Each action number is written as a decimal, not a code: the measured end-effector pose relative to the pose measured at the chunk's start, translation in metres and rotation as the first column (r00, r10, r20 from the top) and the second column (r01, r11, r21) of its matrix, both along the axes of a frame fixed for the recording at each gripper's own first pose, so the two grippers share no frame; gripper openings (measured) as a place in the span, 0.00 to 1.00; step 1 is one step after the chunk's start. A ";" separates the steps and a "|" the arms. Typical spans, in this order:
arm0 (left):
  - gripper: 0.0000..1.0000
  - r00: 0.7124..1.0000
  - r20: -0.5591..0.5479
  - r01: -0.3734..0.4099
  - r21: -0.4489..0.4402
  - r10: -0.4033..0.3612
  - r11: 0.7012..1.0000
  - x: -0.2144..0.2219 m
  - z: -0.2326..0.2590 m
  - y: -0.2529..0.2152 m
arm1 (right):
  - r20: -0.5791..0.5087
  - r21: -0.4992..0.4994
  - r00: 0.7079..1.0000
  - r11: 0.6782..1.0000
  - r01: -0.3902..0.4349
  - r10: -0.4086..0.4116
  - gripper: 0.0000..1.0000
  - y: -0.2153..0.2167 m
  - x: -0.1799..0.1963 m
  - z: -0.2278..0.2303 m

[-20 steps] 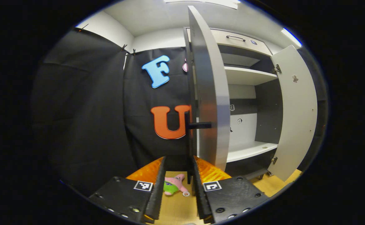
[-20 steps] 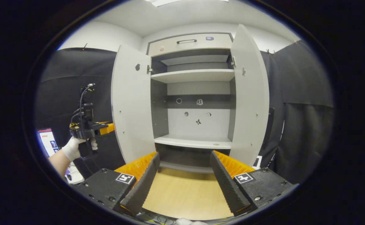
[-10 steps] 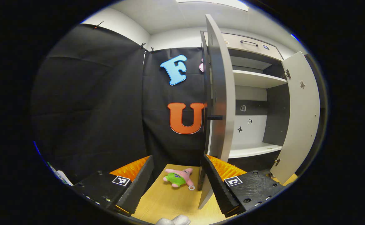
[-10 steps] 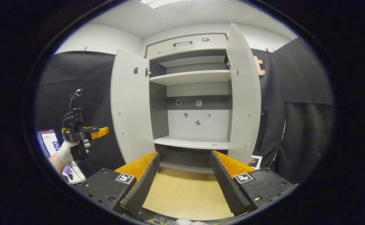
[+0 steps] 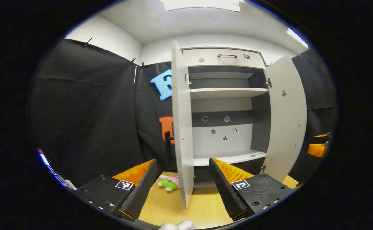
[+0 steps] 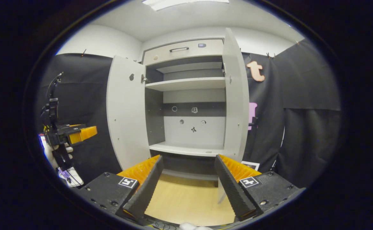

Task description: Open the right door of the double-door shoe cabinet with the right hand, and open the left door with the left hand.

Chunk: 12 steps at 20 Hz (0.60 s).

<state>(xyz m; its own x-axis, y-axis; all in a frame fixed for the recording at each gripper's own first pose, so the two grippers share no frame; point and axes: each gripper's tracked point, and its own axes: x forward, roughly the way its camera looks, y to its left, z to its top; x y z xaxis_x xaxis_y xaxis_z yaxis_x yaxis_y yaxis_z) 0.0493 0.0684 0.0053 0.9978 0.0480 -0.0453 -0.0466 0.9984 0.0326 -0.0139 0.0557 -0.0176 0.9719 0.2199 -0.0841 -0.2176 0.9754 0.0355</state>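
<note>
Both doors of the shoe cabinet [image 6: 189,95] stand swung out, its shelves bare. In the right gripper view the left door [image 6: 124,111] hangs at 10 o'clock and the right door [image 6: 236,95] at 1; the left gripper [image 6: 82,133] is at 9, its spread unclear there. The left gripper view adds a plush toy [image 5: 169,183] on the floor [image 5: 164,207] at 6, behind the left door's edge. The left gripper's [image 5: 183,187] fingers spread wide, holding nothing; so do the right gripper's [image 6: 188,183].

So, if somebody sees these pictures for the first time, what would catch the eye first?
Probably the shoe cabinet, standing in the middle with its left door and right door both swung wide open, and bare shelves inside. Next, the pink and green plush toy on the wooden floor beside the left door, seen between the open left gripper fingers.
</note>
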 end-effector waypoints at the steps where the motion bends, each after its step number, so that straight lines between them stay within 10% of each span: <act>1: 0.96 1.000 -0.003 0.022 0.000 -0.022 1.000 -0.002 0.001 -0.016 | 0.002 0.000 1.000 1.000 0.006 -0.006 1.00 -0.001 -0.001 0.001; 12: 0.96 0.997 -0.033 0.076 -0.024 -0.076 0.997 -0.015 -0.025 -0.086 | 0.000 -0.011 0.993 0.993 0.119 -0.119 1.00 -0.022 0.000 -0.007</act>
